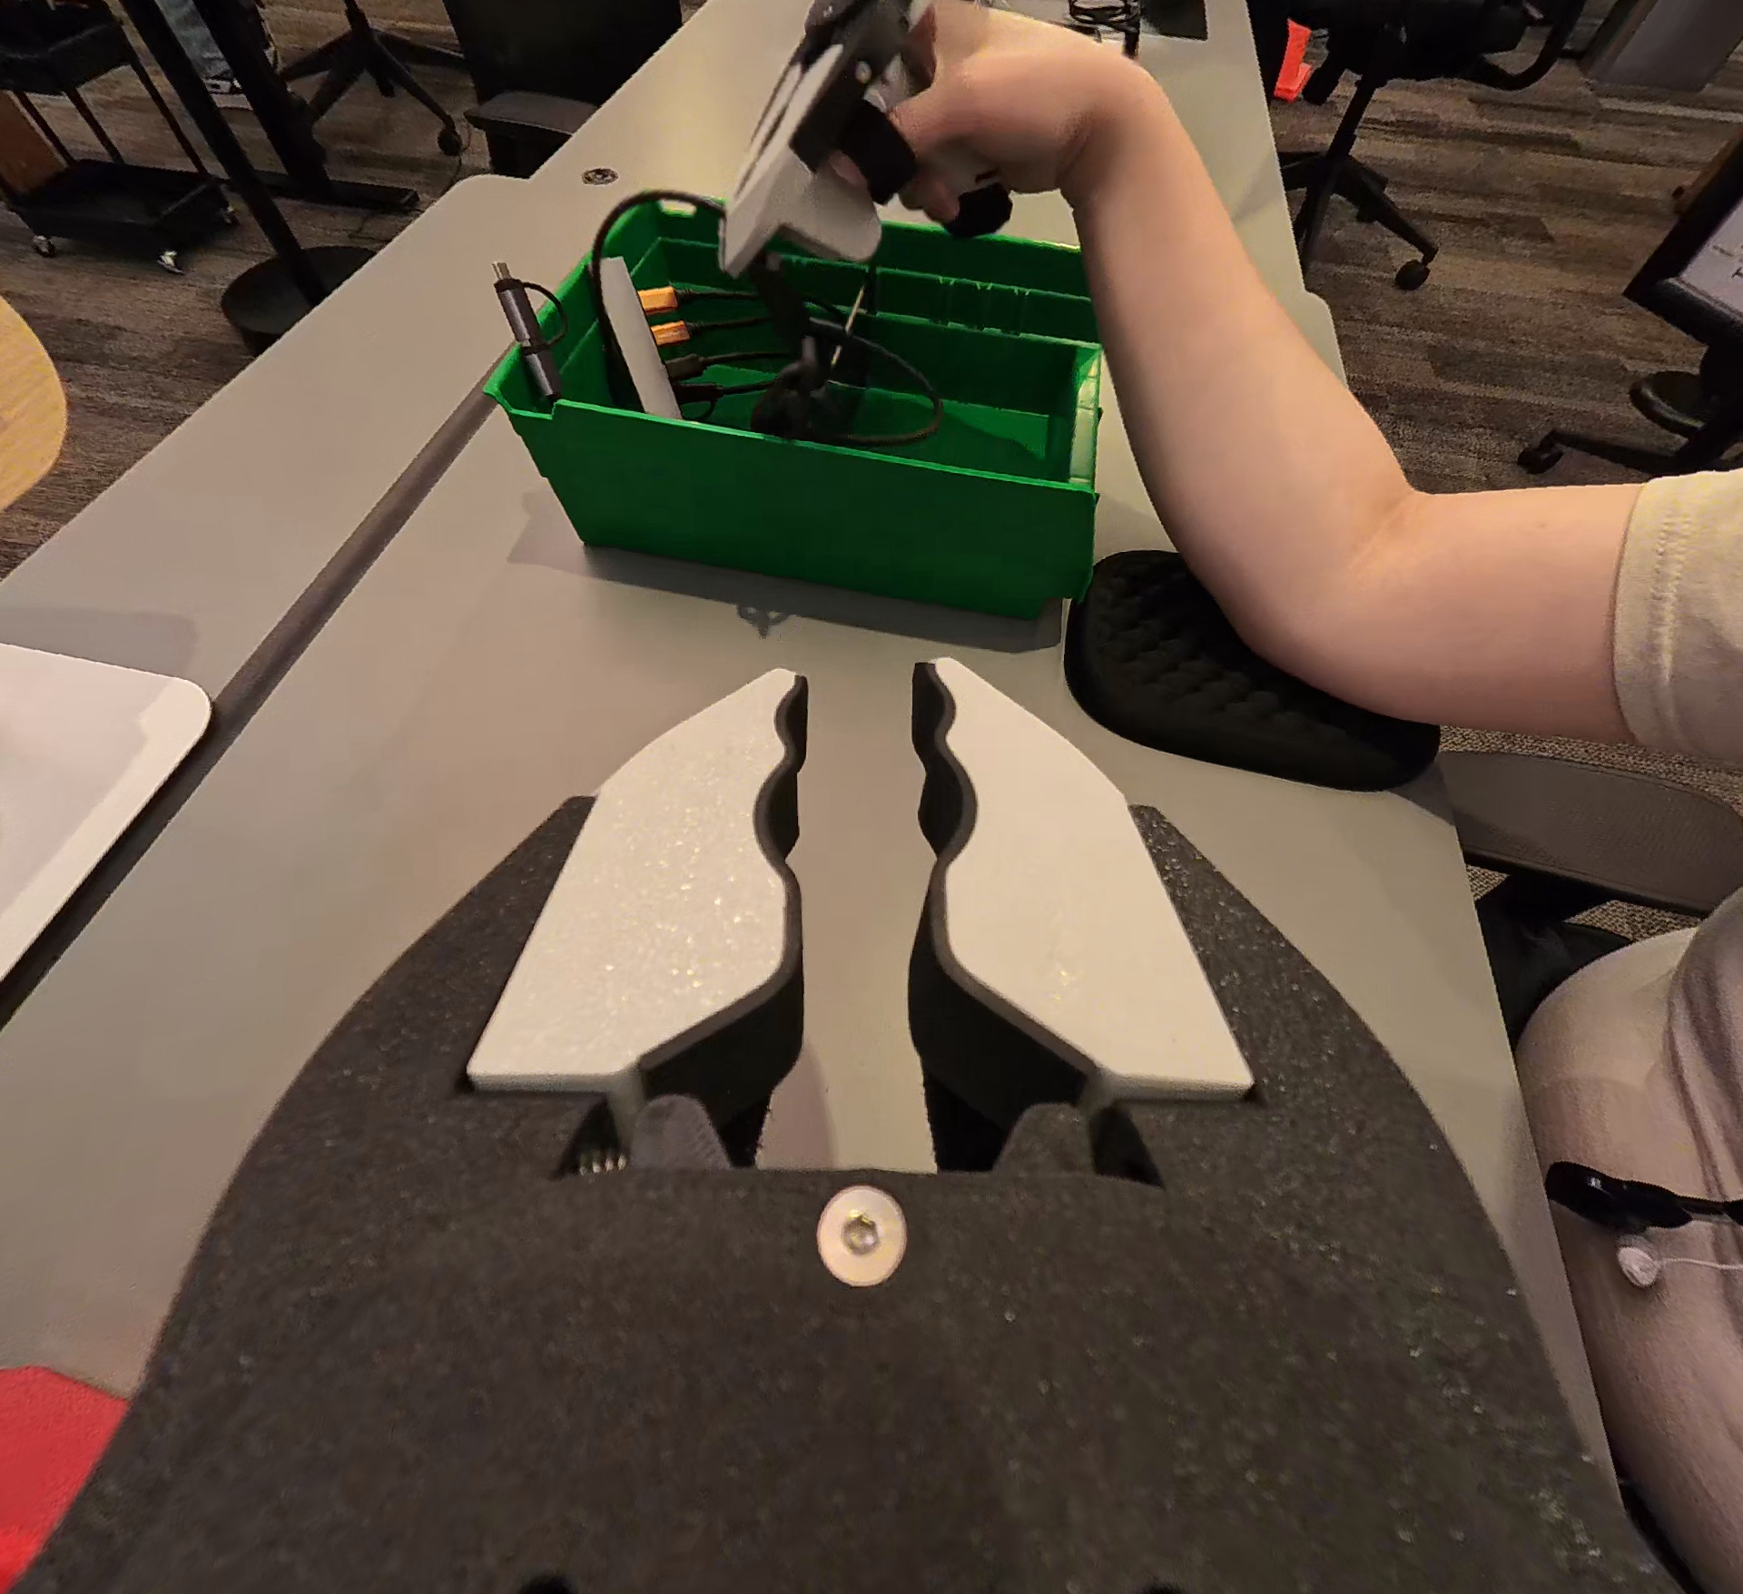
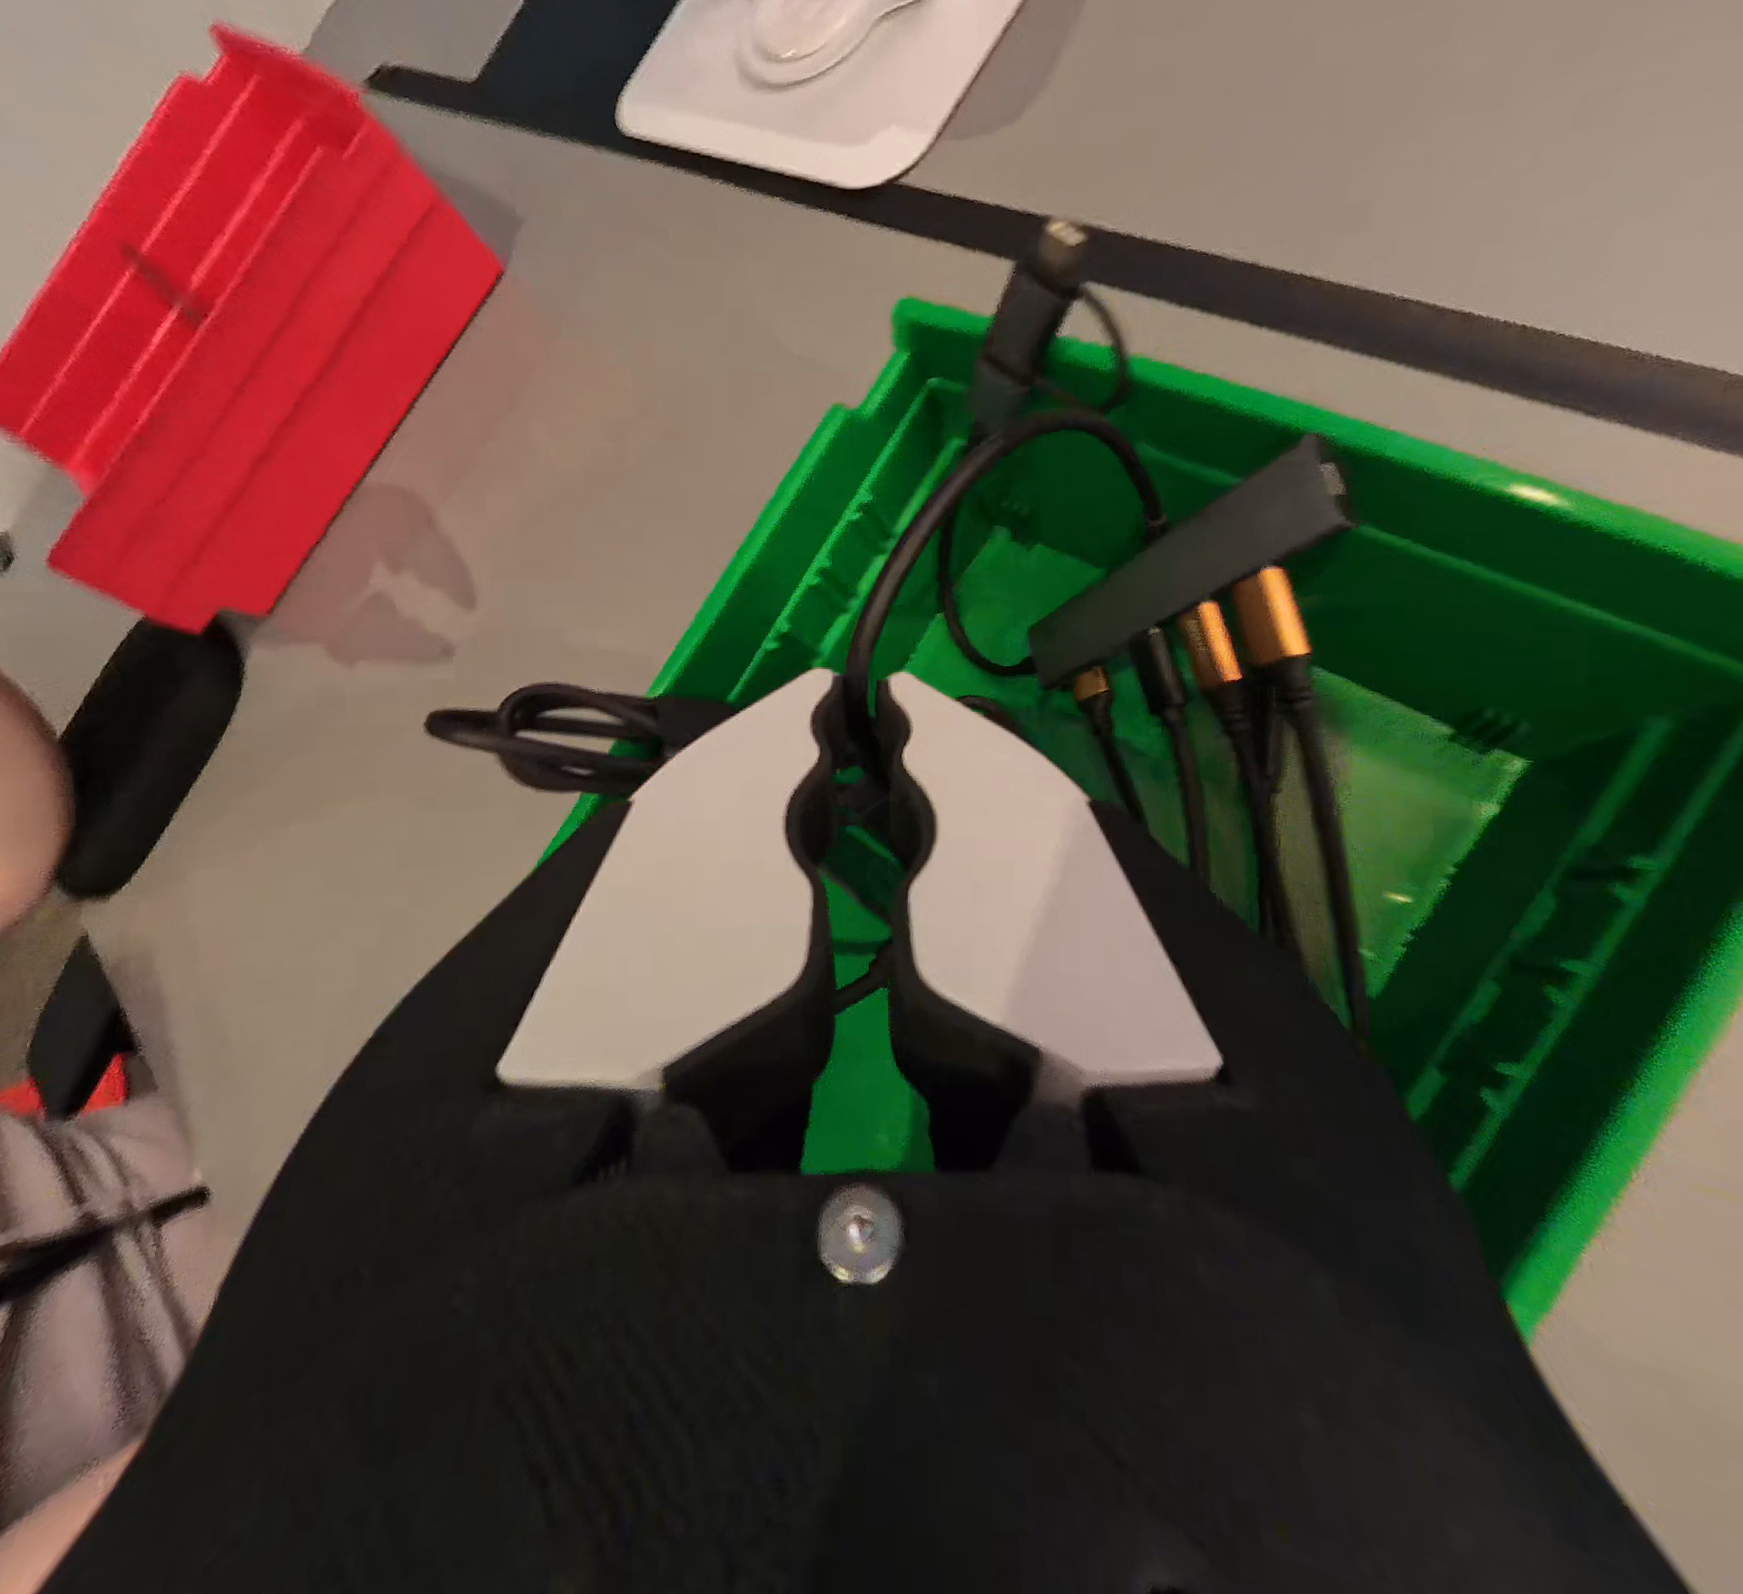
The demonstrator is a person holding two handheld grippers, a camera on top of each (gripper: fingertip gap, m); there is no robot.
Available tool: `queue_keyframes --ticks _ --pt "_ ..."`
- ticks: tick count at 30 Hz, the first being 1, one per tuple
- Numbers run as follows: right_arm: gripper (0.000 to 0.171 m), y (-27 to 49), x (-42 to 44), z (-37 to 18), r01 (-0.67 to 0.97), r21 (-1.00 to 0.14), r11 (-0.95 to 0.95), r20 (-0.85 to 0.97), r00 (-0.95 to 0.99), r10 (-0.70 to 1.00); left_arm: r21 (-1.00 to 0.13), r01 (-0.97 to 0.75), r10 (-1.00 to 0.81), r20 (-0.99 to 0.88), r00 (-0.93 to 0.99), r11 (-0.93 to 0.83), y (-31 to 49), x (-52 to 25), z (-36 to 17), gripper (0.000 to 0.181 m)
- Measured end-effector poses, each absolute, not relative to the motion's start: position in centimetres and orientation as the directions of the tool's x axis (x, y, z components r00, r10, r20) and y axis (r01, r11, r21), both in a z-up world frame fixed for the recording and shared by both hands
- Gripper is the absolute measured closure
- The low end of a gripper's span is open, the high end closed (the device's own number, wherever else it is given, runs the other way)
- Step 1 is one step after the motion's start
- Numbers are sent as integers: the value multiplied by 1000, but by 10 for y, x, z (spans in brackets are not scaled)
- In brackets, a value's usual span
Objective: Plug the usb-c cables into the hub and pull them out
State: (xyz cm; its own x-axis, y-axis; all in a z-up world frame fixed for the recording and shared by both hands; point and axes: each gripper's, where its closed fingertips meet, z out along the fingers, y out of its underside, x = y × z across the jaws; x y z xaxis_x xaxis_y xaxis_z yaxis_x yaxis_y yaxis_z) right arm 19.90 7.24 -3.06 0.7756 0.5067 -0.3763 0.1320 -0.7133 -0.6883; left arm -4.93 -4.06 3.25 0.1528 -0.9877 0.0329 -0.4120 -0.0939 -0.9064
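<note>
Right now: right gripper (image 2: pixel 860 686) pinching a black cable (image 2: pixel 891 568) at its fingertips, over the green bin (image 2: pixel 1603 1030). Hub (image 2: pixel 1193 558) just right of those fingers, four plugs seated. Left gripper (image 1: pixel 858 681) spread, bin beyond fingertips.

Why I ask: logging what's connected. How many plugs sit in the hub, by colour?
Orange plugs: 3
Black plugs: 1
Total in the hub: 4

Right hand-held gripper (image 2: pixel 858 705) pinched on black cable (image 2: pixel 891 568) above green bin (image 2: pixel 1603 1030), hub (image 2: pixel 1188 549) inside.
</note>
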Motion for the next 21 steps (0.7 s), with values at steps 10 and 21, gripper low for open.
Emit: queue_keyframes --ticks 10,21 --pt "161 116 268 -39 110 -749 -653 -24 981 193 -906 -412 -988 35 153 -96 -41 -49 32 161" --pt "141 127 290 -58 129 -760 -637 41 988 151 -902 -421 -989 35 147 -94 -42 -47 30 161"
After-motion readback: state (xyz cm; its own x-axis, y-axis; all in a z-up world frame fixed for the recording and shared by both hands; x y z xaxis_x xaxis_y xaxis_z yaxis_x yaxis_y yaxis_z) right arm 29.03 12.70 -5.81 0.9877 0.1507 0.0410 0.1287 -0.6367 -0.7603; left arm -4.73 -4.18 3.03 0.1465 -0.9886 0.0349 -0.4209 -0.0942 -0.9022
